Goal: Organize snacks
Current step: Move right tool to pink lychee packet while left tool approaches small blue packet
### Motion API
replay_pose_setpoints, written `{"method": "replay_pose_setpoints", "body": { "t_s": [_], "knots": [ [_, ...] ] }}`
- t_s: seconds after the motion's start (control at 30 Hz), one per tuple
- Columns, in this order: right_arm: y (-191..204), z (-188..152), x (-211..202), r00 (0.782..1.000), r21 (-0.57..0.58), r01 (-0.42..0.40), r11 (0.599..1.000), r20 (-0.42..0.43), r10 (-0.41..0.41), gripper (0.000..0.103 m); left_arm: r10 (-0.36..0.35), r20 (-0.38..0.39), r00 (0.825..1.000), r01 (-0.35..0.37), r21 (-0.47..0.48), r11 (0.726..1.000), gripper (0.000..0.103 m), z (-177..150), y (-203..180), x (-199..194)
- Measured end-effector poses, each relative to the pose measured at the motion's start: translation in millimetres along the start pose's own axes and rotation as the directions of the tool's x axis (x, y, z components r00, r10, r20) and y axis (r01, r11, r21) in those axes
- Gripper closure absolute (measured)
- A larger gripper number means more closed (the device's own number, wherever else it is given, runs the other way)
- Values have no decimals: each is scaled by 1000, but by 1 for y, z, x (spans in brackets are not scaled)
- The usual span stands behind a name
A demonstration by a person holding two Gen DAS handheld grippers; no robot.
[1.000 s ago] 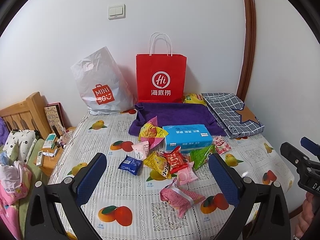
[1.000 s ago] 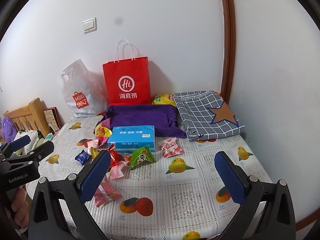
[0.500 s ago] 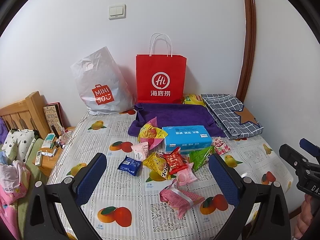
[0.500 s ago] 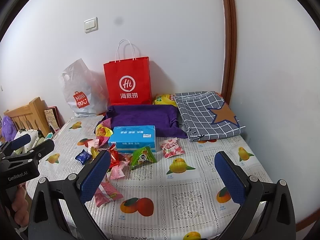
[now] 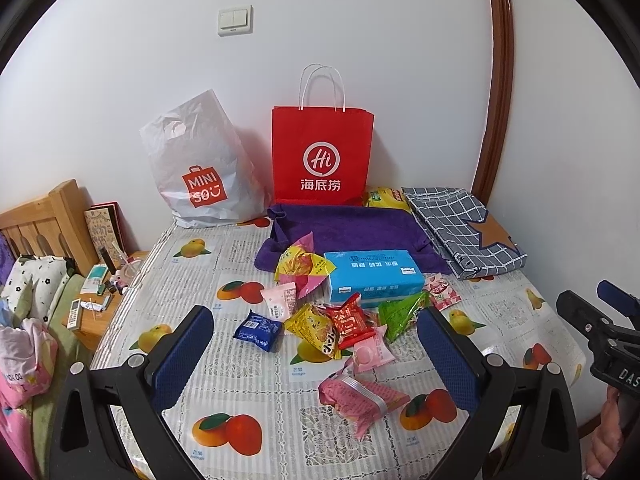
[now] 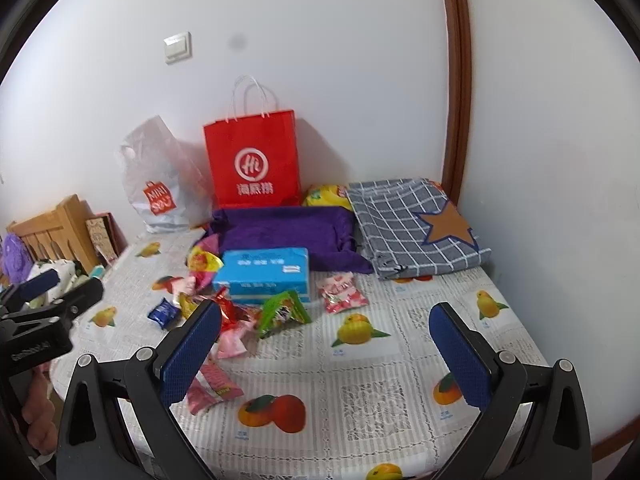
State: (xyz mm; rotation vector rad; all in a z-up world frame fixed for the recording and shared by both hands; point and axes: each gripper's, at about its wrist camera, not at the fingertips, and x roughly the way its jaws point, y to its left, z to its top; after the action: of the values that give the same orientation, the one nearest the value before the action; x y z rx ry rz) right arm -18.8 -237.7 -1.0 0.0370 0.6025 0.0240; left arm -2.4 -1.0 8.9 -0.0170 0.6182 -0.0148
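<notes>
Two handheld grippers held above near edge of a desk point(image 5: 248, 412) w/ fruit-print cloth. Left gripper point(image 5: 316, 354) w/ jaws spread wide, holding nothing; right gripper point(image 6: 326, 346) likewise wide apart & empty. Neither touching any item.

Snacks in a loose heap mid-desk, just near of a blue tissue box point(image 5: 374, 278): blue packet point(image 5: 258, 330) at left, yellow packet point(image 5: 314, 330) & red packet point(image 5: 352, 320) overlapping in centre, green packet point(image 5: 400, 316) to right, small pink round packet point(image 5: 370, 354) tucked under them. Larger pink packet point(image 5: 360, 394) alone, nearest the left gripper. Yellow-pink wrapper point(image 5: 302, 266) leaning on box's left side; strawberry-print packet point(image 6: 342, 292) right of box, apart from heap.

Far side: purple cloth tray point(image 5: 348, 228) behind the box, red paper bag point(image 5: 322, 160) & white plastic bag point(image 5: 198, 172) against wall, grey checked fabric point(image 5: 460, 224) far right.

Risks, as judgement:
- Overlapping wrappers, so closing on one prob. drags or lifts a neighbour
- Slick, puffy foil likely to slip or crush if squeezed hard
- Flat packets on the cloth: jaws may pinch the cloth & shift everything
- Tissue box blocks the straight path to tray; low carry could knock it
- Grippers close together near the heap, so collision poss. if both reach in at once
</notes>
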Motion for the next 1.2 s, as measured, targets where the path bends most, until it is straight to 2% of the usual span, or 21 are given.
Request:
{"method": "replay_pose_setpoints", "body": {
  "t_s": [0.17, 0.33, 0.43, 0.67, 0.83, 1.07, 1.2],
  "knots": [
    [-2, -3, 16, 999, 9, -13, 1000, -31, 14, 0, 4, -21, 1000, -4, -6, 1000, 1, -3, 4, 12],
    [-2, -11, 39, 998, -14, 5, 1000, -61, -6, 0, -1, -60, 998, 0, -23, 1000, 1, -8, 14, 34],
    [-5, -14, 55, 996, -11, 17, 1000, -90, -17, 0, -7, -100, 995, 3, -47, 999, 5, -11, 20, 53],
    [-15, -19, 91, 988, -5, 77, 997, -131, -77, 0, 2, -164, 986, -9, -40, 999, 7, -18, 28, 94],
    [-17, -22, 128, 981, -29, 41, 999, -186, -45, 0, 8, -192, 981, -20, -63, 998, 7, -18, 35, 121],
    [-31, -21, 182, 978, 44, 27, 999, -207, -17, 4, 24, -253, 967, -47, -88, 995, 7, -15, 49, 162],
    [-32, -18, 212, 968, -1, 22, 1000, -250, -22, 5, 35, -288, 957, -69, -107, 992, 7, -12, 58, 182]
  ]
}}
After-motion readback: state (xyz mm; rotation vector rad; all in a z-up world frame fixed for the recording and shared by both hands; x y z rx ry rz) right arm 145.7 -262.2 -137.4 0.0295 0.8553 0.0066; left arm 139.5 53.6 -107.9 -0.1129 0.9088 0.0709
